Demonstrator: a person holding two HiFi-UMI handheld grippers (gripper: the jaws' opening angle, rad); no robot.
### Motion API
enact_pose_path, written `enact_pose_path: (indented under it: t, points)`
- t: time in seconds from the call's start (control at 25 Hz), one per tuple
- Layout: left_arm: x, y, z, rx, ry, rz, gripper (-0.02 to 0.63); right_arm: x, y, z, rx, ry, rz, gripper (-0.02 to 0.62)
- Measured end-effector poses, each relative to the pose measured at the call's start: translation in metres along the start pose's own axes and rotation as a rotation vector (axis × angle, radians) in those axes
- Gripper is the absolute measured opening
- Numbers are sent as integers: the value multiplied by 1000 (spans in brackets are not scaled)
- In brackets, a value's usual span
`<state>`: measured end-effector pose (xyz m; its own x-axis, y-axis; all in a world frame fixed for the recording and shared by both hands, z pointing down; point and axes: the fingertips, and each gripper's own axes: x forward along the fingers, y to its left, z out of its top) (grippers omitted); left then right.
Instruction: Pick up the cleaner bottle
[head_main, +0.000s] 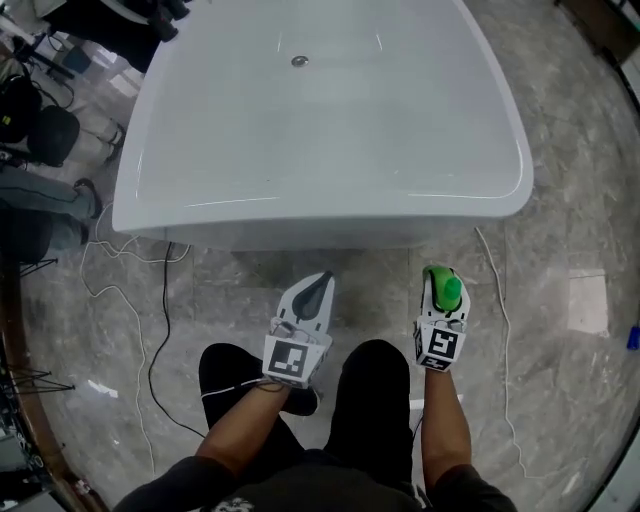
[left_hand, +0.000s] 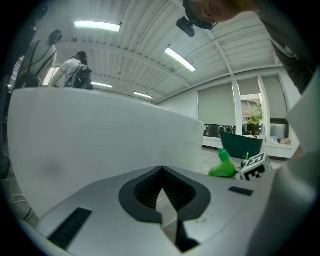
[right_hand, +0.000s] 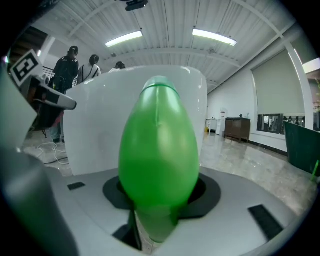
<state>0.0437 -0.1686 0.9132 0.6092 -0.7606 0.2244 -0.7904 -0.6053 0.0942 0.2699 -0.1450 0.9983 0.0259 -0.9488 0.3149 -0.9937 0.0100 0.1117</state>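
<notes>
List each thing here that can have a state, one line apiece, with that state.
cleaner bottle: gripped, off the floor.
right gripper: fingers shut on the cleaner bottle.
left gripper: fingers shut, nothing between them.
bathtub: empty, no water visible.
cables: lying loose on the floor.

Grey marbled floor (head_main: 560, 230) — white bathtub (head_main: 330, 130) standing on it, white cable (head_main: 497, 300) and black cable (head_main: 160, 330) trailing alongside.
</notes>
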Motion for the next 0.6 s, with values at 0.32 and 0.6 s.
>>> enact_pose_path:
  t: [0.32, 0.6]
  points:
    - [-52, -18, 193, -25, 24, 22, 6, -97, -4, 226, 22, 1, 10, 187]
    - [-110, -27, 350, -62, 60, 70, 6, -170, -14, 415, 73, -7, -11, 187]
